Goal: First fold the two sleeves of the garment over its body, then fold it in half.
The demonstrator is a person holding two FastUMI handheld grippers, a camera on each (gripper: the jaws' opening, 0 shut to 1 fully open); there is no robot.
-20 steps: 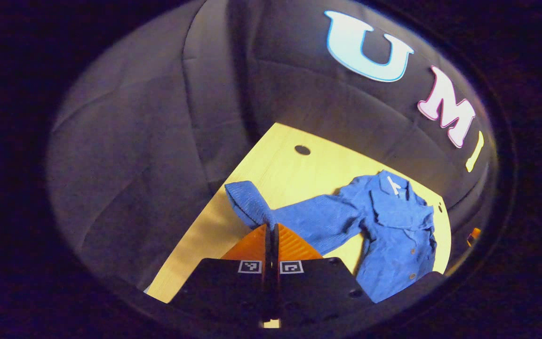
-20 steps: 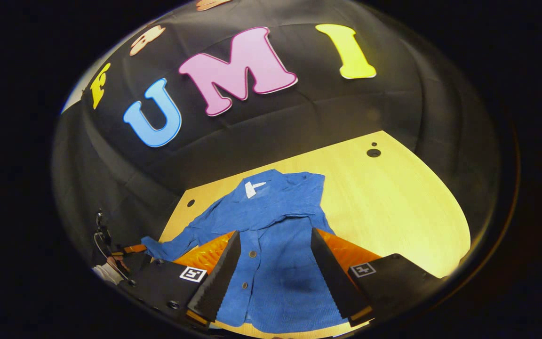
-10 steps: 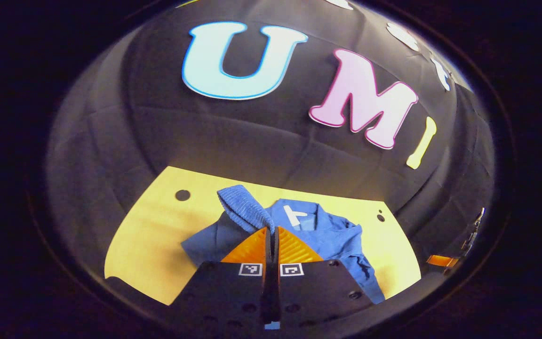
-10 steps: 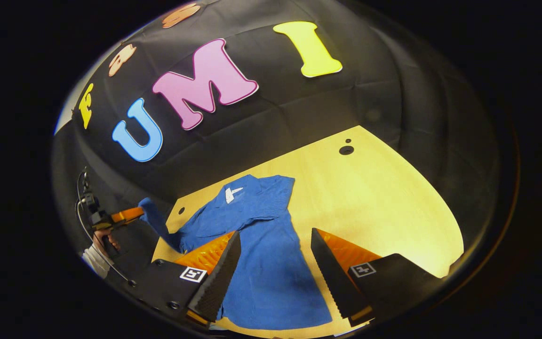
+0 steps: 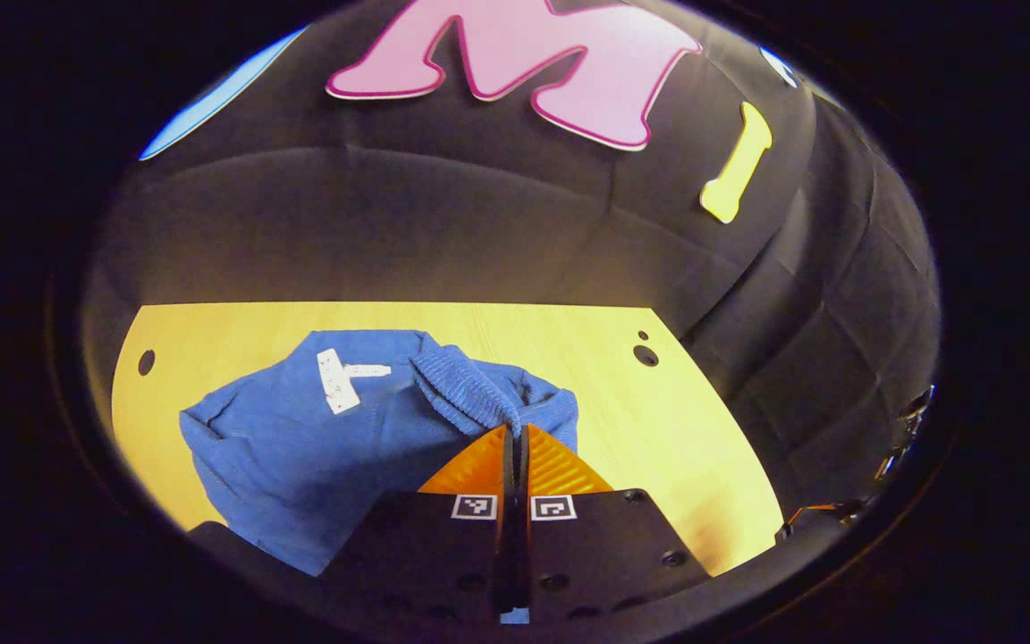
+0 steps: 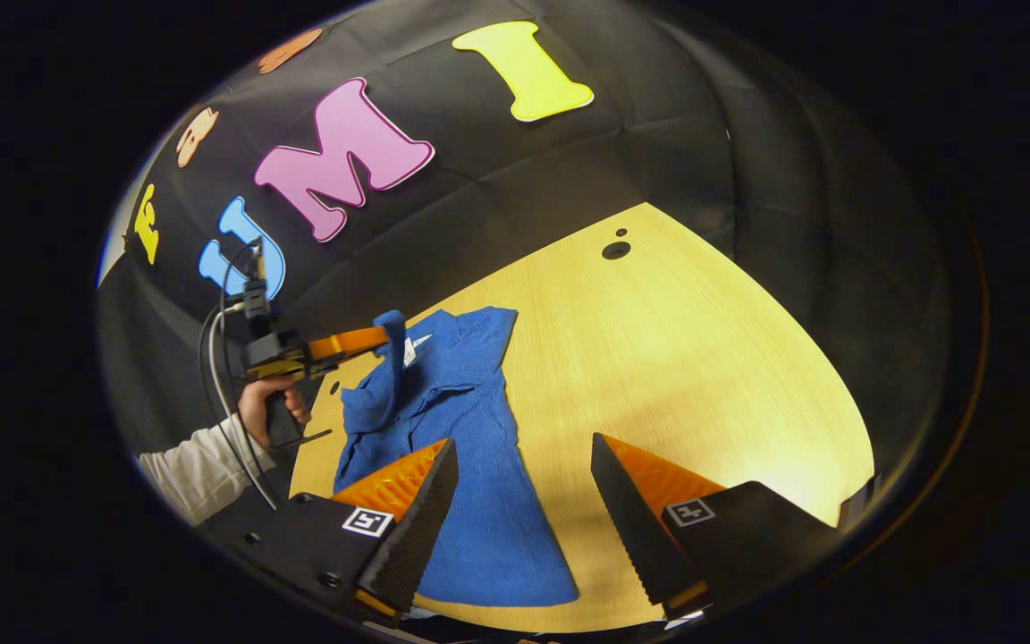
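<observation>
Jaws: your left gripper [image 5: 515,438] pinches the shirt [image 6: 470,465] cuff [image 5: 466,389] over the body; right gripper [image 6: 524,501] hangs wide open.

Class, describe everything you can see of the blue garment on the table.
The blue garment is a ribbed, corduroy-looking shirt with a collar and a white neck label, lying on the pale wooden table. The left gripper is shut on the cuff of one sleeve and holds it raised above the body. The right gripper hangs open over the hem.
</observation>
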